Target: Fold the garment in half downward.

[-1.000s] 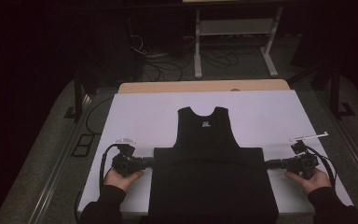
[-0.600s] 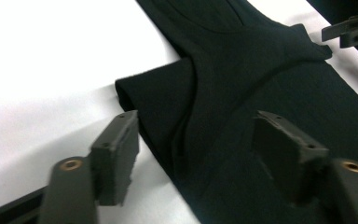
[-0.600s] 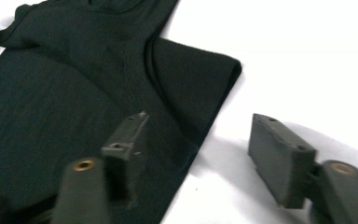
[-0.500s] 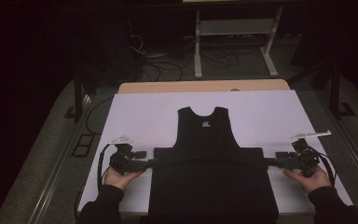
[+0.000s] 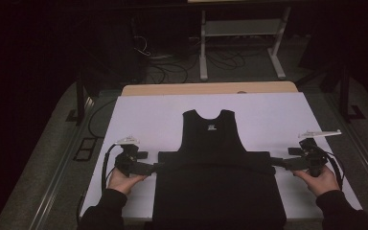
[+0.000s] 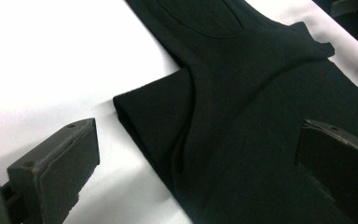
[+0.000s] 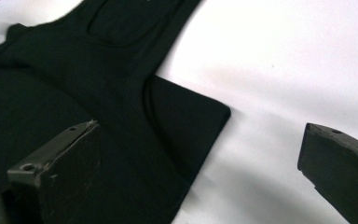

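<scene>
A black sleeveless top [image 5: 215, 187] lies flat on the white table cover [image 5: 143, 120], neck away from me, its lower part folded up into a wide band. My left gripper [image 5: 154, 167] rests at the band's left corner [image 6: 154, 107]. Its jaws have just been opening and now stand wide, one over white cover, one over cloth, pressing on nothing. My right gripper [image 5: 279, 164] mirrors it at the right corner [image 7: 191, 116], with its jaws also just opened wide and the cloth loose under them. Seen from their own cameras, the left gripper [image 6: 198, 140] and right gripper [image 7: 200, 135] hold nothing.
A strip of wooden tabletop [image 5: 211, 88] shows beyond the white cover. Behind it on the dark floor stand a white metal frame [image 5: 239, 43] and loose cables [image 5: 172, 67]. Bare cover lies on either side of the top's neck.
Both grippers' jaws have opened and let go of the folded band's corners. The garment lies still and the hands have barely shifted.
</scene>
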Available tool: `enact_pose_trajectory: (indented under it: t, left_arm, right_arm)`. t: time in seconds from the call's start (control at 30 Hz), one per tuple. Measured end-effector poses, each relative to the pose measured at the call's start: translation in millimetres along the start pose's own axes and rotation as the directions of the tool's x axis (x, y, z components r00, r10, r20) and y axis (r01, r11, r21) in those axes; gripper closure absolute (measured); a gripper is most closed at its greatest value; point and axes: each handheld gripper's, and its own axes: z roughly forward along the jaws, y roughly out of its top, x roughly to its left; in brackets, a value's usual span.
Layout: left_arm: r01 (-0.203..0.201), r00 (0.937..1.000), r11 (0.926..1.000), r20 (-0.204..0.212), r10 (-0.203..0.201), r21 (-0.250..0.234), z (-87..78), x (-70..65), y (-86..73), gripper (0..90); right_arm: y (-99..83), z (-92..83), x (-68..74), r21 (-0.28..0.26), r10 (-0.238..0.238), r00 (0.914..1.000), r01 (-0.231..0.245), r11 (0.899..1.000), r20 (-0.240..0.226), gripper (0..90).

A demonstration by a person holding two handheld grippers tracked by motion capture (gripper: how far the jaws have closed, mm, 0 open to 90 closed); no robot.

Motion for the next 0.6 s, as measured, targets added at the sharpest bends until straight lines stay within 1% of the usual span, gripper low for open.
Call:
enact_pose_trajectory:
  t: [0.07, 0.23, 0.3, 0.37, 0.6]
  left_arm:
    - [0.0, 1.0, 1.0, 0.006, 0.0, -0.009, -0.9, -0.2, 1.7, 0.0]
    - [-0.021, 0.9998, 0.9996, -0.002, 0.021, -0.02, -2.6, -2.9, 7.3, 0.0]
    - [-0.033, 0.9995, 0.9994, -0.001, 0.033, -0.007, -3.6, -3.5, 11.0, 0.0]
    - [-0.041, 0.9991, 0.9991, -0.011, 0.041, -0.003, -4.0, -3.8, 14.7, 0.0]
    - [-0.056, 0.9984, 0.9984, -0.009, 0.055, -0.014, -4.8, -4.2, 24.9, 0.0]
  right_arm:
    - [2.1, -0.3, 0.4, -0.001, -0.007, 1.0, 0.007, 1.0, -0.003, 0.0]
    - [7.8, -0.9, 2.1, -0.016, -0.015, 0.9998, 0.015, 1.0, -0.01, 0.0]
    - [9.8, -0.9, 3.6, -0.014, -0.025, 0.9996, 0.025, 1.0, -0.011, 0.0]
    - [12.0, -1.0, 4.8, -0.015, -0.027, 0.9995, 0.027, 1.0, -0.016, 0.0]
    - [24.1, -2.3, 7.4, -0.016, -0.046, 0.9985, 0.046, 0.999, -0.03, 0.0]
